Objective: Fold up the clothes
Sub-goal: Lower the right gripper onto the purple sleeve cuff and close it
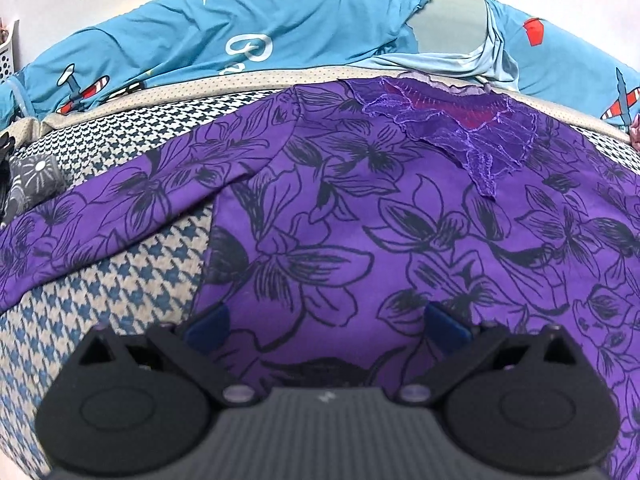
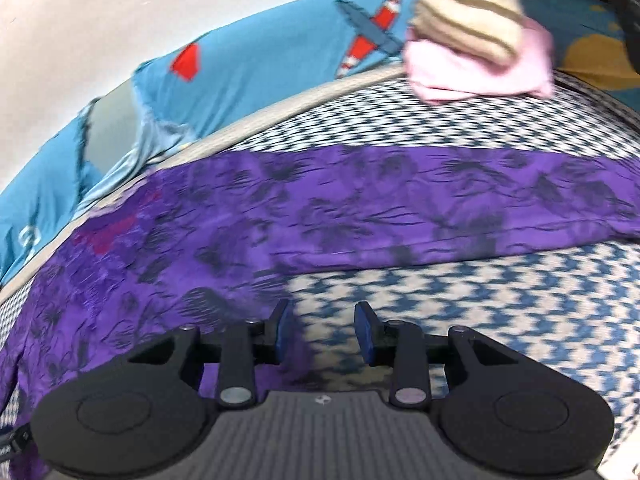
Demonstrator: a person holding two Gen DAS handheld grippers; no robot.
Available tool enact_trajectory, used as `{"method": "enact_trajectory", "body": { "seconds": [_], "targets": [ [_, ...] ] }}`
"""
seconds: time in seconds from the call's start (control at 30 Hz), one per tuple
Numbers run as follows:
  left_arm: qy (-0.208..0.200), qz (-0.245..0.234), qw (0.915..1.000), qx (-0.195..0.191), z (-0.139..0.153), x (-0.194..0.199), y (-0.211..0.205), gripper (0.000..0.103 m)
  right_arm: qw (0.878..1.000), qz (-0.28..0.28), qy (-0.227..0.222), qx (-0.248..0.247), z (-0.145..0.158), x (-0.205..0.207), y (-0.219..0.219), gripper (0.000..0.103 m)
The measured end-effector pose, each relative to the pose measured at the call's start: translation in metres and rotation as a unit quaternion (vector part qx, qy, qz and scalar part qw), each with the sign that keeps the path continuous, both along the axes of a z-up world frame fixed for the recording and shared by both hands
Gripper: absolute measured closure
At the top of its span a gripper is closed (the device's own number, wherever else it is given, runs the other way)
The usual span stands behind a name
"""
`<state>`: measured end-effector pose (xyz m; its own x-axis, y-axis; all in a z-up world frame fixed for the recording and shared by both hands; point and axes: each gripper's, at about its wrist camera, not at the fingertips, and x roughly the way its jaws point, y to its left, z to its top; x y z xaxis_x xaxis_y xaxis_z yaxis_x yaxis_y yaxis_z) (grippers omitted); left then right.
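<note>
A purple garment [image 1: 360,220] with a black flower print lies spread flat on a blue-and-white houndstooth surface [image 1: 120,280]. Its lace neckline [image 1: 452,128] points away from me and one sleeve [image 1: 120,196] reaches to the left. My left gripper [image 1: 327,326] hovers over the garment's body near its left side edge, jaws wide open and empty. In the blurred right wrist view the garment [image 2: 200,240] fills the left and its other sleeve [image 2: 460,200] stretches right. My right gripper [image 2: 324,330] stands just off the garment's edge, over bare houndstooth [image 2: 460,300], slightly open with nothing between the pads.
A blue sheet printed with aeroplanes [image 1: 240,40] is bunched along the far side against a white wall. A folded pile of pink and beige cloth [image 2: 476,56] sits at the far right. A grey patterned item [image 1: 36,176] lies at the left edge, beside a white perforated basket [image 1: 8,52].
</note>
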<state>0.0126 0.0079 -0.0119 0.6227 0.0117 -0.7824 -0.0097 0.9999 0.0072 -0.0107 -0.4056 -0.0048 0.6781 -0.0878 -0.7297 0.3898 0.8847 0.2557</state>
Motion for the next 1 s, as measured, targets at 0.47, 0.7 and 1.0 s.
{"method": "enact_trajectory", "body": {
  "seconds": [0.47,0.7,1.0],
  "targets": [
    [0.009,0.013,0.9998,0.008,-0.014,-0.001,0.006,0.000,0.973,-0.214,-0.028,0.077,-0.010,-0.032,-0.091,0.070],
    [0.011,0.013,0.9998,0.012,-0.017,0.002,-0.001,0.000,0.951,-0.289,-0.048,0.096,-0.011,-0.049,-0.128,0.070],
    [0.013,0.011,0.9998,0.011,-0.019,0.005,-0.007,0.000,0.939,-0.311,-0.093,0.113,-0.021,-0.047,-0.159,0.070]
  ]
}}
